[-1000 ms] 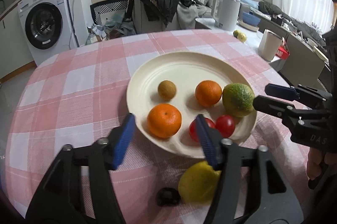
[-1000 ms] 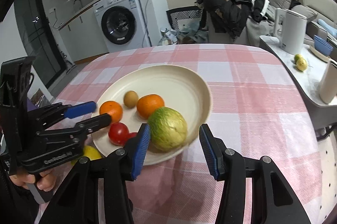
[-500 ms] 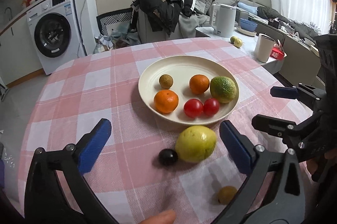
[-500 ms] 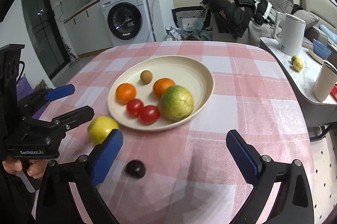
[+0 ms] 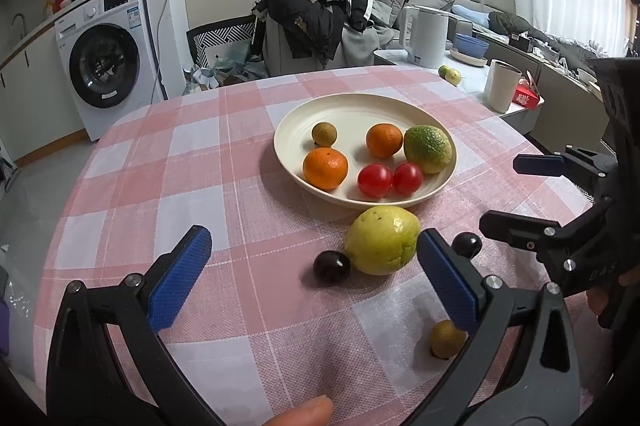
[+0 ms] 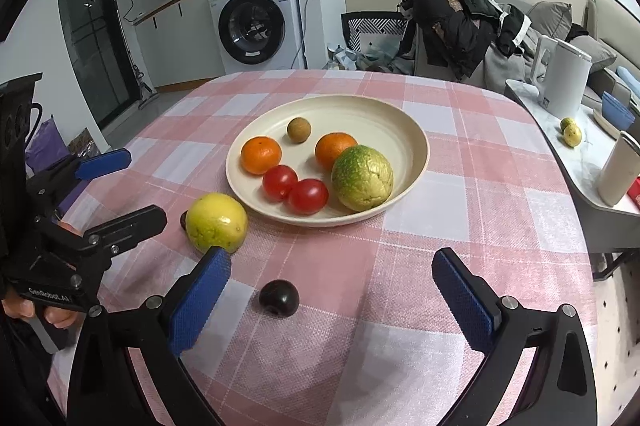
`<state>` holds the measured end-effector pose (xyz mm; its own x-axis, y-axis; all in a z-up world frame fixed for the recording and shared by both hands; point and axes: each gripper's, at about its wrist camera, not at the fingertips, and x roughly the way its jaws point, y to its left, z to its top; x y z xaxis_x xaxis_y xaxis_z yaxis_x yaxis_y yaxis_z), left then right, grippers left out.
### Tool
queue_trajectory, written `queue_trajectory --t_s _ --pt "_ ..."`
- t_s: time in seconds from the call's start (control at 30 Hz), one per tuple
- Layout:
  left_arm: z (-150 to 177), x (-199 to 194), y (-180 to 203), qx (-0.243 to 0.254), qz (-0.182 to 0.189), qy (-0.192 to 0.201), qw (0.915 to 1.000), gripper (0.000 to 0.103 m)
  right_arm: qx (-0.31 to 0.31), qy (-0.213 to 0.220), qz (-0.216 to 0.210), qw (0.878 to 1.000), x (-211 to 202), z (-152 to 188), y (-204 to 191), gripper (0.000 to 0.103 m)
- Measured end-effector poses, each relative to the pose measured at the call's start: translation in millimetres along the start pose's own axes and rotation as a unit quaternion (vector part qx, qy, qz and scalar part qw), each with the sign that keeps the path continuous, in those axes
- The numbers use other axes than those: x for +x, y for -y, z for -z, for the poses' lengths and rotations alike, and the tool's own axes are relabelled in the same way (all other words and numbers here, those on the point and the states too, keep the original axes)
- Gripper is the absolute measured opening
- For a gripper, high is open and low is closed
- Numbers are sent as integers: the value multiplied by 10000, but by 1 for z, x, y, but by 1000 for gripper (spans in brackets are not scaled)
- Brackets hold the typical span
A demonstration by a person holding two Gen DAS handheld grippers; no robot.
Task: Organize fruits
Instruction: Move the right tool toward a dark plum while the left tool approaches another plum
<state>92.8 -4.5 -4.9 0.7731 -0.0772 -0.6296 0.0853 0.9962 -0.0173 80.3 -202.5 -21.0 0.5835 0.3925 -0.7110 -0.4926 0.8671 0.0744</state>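
A cream plate [image 5: 360,113] [image 6: 412,133] holds two oranges [image 5: 325,169], two red tomatoes [image 6: 308,195], a small brown fruit [image 6: 299,129] and a green-yellow fruit [image 5: 427,147] [image 6: 362,177]. On the cloth in front of it lie a yellow fruit [image 5: 382,240] [image 6: 216,222], two dark plums [image 5: 331,267] [image 6: 279,297] and another small brown fruit [image 5: 446,338]. My left gripper [image 5: 312,238] [image 6: 146,185] hangs open over the near cloth, nothing between its pads. My right gripper [image 6: 331,258] [image 5: 500,191] is open too, above a plum, touching nothing.
The round table wears a pink checked cloth [image 5: 180,161]. To the right stands a side counter with a white kettle [image 6: 560,77], a cup [image 5: 502,85] and two small fruits [image 6: 571,131]. A washing machine [image 5: 108,61] and a clothes-laden chair [image 5: 312,21] stand behind.
Both grippers have drawn back from the plate and their jaws have spread wide. The right one straddled the green-yellow fruit before; that fruit stays in the plate.
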Motion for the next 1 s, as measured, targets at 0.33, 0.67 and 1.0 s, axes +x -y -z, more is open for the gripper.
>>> queue_trajectory --t_s 0.33,0.67,1.0 --pt "8 19 -3 -59 12 -233 9997 102 -82 -196 23 9998 11 7 0 103" --pt "12 28 -5 -76 -1 -384 9992 102 -171 -344 -57 9992 19 10 -5 103" --pt "14 34 -7 -123 -11 -541 9985 102 -188 -528 -182 9983 23 14 -4 103"
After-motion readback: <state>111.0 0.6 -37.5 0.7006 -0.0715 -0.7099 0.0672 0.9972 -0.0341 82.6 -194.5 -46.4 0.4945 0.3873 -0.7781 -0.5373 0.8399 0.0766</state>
